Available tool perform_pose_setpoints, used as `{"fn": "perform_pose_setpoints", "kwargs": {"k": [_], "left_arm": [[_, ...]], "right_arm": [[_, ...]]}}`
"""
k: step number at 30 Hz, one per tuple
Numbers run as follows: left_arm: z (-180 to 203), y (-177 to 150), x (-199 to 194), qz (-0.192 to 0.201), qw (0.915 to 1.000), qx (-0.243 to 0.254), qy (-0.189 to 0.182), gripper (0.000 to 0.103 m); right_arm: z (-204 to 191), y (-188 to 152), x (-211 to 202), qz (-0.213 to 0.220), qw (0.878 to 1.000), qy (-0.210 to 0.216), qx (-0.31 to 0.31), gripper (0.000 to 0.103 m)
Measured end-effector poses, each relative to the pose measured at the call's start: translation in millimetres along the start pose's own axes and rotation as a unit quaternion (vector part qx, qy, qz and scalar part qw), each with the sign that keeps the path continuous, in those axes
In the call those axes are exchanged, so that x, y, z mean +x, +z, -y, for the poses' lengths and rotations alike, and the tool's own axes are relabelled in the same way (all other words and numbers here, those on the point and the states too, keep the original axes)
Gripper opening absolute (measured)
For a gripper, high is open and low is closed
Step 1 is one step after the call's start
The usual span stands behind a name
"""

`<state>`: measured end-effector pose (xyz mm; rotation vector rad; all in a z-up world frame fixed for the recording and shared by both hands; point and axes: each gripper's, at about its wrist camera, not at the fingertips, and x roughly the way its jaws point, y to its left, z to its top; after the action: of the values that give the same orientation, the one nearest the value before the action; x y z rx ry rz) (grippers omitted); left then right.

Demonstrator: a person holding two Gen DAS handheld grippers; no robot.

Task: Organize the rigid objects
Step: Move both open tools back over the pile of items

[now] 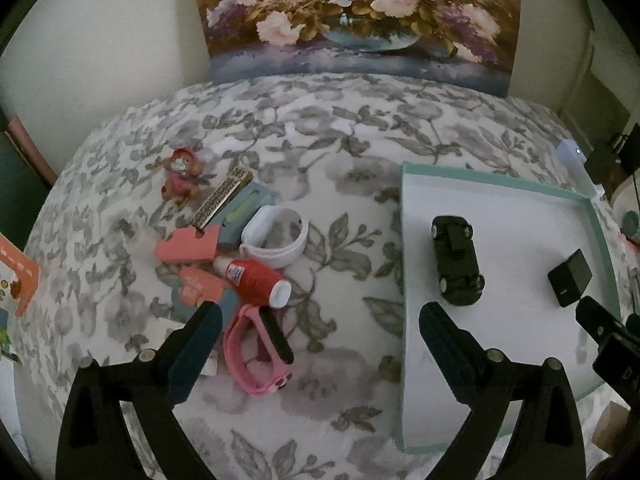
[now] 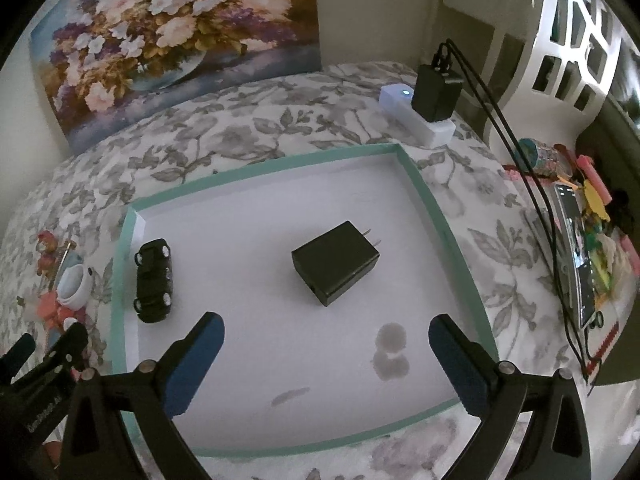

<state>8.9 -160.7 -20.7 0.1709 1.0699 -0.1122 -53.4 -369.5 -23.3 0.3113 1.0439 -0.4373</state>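
Left tool released, right tool released (both hold nothing), black toy car and black charger apart inside teal-rimmed tray.

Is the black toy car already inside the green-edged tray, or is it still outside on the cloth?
Inside. The black toy car lies on the white floor of the tray, near its left wall, apart from the black charger.
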Motion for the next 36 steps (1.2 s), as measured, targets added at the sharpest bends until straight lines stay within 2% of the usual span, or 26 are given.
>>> {"fn": "perform_pose_setpoints", "kwargs": {"k": [5, 10, 12, 15, 20, 26, 30, 36], "left_arm": [[-10, 0, -6, 0.008, 0.9999, -0.004, 0.007, 0.099], [-29, 3, -14, 0.019, 0.9992, -0.035, 0.004, 0.099], [-34, 3, -23, 0.048, 0.9982, -0.035, 0.010, 0.099], [-39, 3, -34, 0.076, 0.9963, -0.033, 0.024, 0.099], [-52, 6, -36, 0.067, 0.9966, -0.041, 0.027, 0.099], [-69, 8, -46, 0.068, 0.9962, -0.042, 0.036, 0.099], [-86, 9, -54, 0.072, 0.9950, -0.064, 0.027, 0.099], [-112, 10, -55, 0.053, 0.9950, -0.079, 0.033, 0.099]], "right_arm": [[-4, -3, 0, -0.004, 1.000, 0.019, 0.007, 0.103], [-3, 0, -10, 0.026, 0.999, 0.012, 0.016, 0.103], [-2, 0, -12, 0.032, 0.999, 0.022, 0.023, 0.103], [-6, 0, -11, 0.031, 0.999, 0.015, 0.018, 0.103], [-12, -1, -6, 0.019, 0.999, 0.033, 0.014, 0.103], [-22, 1, -21, 0.056, 0.995, 0.074, 0.024, 0.103], [-38, 1, -25, 0.052, 0.991, 0.120, 0.029, 0.103], [-68, -1, -38, 0.057, 0.988, 0.141, -0.001, 0.103]]}}
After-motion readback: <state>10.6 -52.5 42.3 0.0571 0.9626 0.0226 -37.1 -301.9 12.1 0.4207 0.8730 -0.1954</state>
